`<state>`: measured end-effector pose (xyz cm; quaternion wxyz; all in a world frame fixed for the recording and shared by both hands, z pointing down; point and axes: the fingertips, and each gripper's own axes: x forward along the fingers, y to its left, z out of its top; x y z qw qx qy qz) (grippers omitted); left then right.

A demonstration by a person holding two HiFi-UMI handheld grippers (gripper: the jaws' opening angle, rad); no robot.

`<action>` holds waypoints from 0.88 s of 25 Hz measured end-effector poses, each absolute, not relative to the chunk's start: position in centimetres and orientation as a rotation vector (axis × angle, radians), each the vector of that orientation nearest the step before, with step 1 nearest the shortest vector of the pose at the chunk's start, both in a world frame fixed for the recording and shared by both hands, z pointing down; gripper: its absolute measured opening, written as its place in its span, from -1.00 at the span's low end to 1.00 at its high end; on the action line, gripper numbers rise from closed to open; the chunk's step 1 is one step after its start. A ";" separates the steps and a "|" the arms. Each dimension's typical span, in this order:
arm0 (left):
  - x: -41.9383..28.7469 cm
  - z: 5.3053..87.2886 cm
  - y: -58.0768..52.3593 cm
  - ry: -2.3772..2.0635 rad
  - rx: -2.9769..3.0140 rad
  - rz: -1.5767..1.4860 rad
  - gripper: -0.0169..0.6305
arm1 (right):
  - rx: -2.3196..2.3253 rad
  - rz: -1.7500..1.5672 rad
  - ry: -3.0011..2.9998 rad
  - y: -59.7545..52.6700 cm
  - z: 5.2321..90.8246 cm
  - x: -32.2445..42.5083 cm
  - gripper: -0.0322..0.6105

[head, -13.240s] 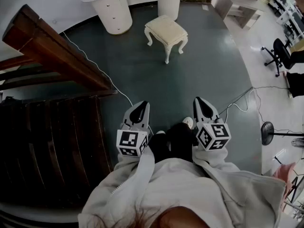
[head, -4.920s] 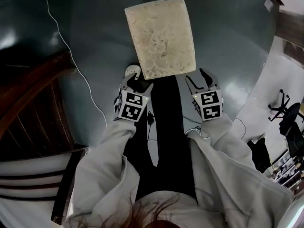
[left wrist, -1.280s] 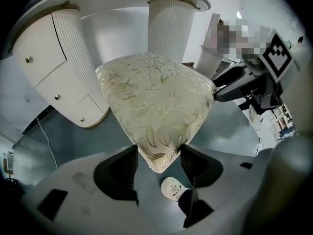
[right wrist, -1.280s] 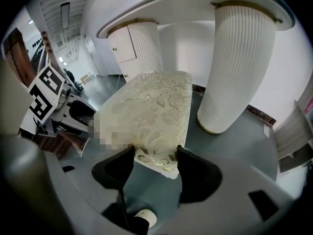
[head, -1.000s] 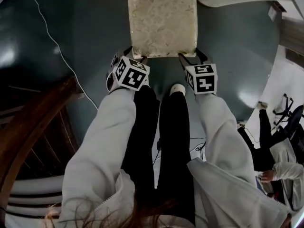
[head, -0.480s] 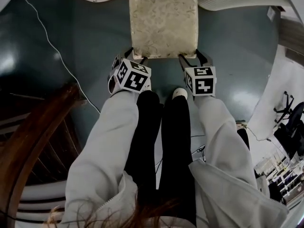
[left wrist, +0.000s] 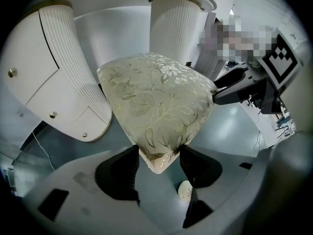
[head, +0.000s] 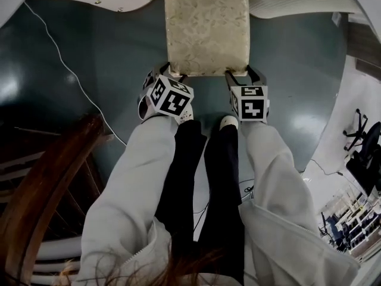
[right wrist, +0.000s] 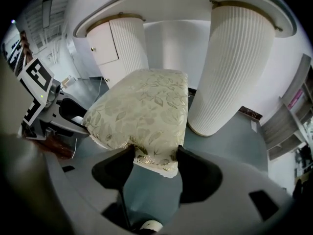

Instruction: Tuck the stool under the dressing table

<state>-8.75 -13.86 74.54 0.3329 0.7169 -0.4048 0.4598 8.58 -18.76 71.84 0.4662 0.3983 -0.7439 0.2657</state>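
The glossy dark grey-green floor (head: 113, 70) fills most of the head view and looks smooth enough for furniture to slide across it. At 12 o'clock from the person stands the white dressing table with ribbed round pedestals (head: 297, 2). One pedestal is at 11 o'clock and the other at 1 o'clock, with the knee gap open between them.

The cream rectangular stool with a gold leaf-patterned padded seat (head: 206, 25) stands on the floor at 12 o'clock. Its far end is already level with the pedestals and its near edge is just ahead of the person's feet. Its legs are hidden under the seat.

The left tool (left wrist: 159, 153) is closed on the near corner at 11 o'clock, and its two black jaws press on either side of that corner. The right tool (right wrist: 155, 153) pinches the near corner at 1 o'clock in the same way. Both stand wide because the padded corner fills them.

I judge the stool to be light to middling in weight, with a stiff frame under a soft cushion. The brocade fabric will give under the pads and may slip. The firmer hold is therefore low on the corner, at the pale trimmed edge (right wrist: 159, 164) where the frame backs the cloth.

Equal pressure from both corners should keep the stool pointing straight at 12 o'clock. An uneven shove could swing it into a pedestal, or make the legs judder on the floor.
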 end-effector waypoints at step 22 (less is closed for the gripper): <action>-10.0 74.9 -17.3 -1.073 1.897 1.209 -0.13 | 1.051 0.646 -1.863 -21.9 72.2 7.4 0.13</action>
